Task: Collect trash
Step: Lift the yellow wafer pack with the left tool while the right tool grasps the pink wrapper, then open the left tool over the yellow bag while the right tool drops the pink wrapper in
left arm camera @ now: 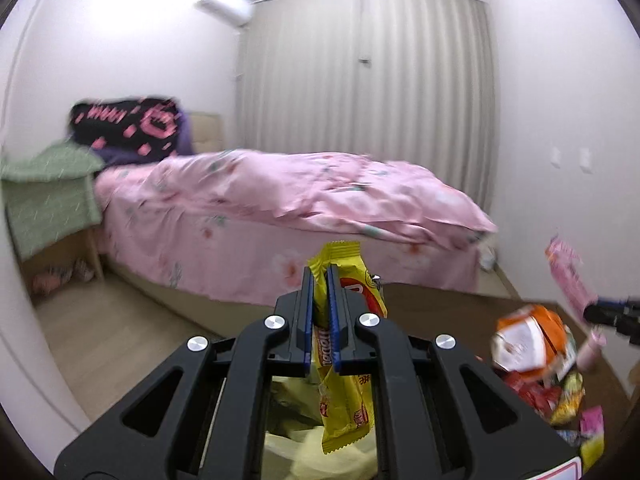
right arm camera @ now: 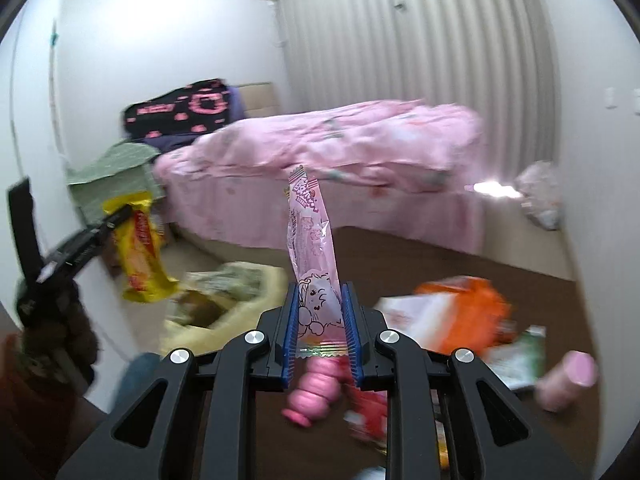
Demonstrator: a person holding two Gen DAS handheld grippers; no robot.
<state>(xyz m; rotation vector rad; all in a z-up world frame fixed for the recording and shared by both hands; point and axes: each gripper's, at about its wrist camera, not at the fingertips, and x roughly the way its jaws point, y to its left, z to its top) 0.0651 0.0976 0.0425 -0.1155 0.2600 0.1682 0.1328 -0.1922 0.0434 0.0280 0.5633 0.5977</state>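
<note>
While blur hides its lettering, left tongs point(left arm camera: 320, 280) clamp yellow wrapper point(left arm camera: 344, 400).

A home bedroom: a bed point(left arm camera: 280, 216) with a pink flowered quilt point(left arm camera: 320, 188) stands at the far side, a long pale curtain point(left arm camera: 368, 72) covers the far wall, and an air conditioner point(left arm camera: 224, 6) hangs high on the left wall.

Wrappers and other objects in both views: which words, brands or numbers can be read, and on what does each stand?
None reads with certainty.
yellow wrapper: red lettering, blurred and partly covered, unreadable.
pink wrapper: pink script, too blurred.
black blanket: pink marks, too blurred.
orange package: print smeared, unreadable.
</note>
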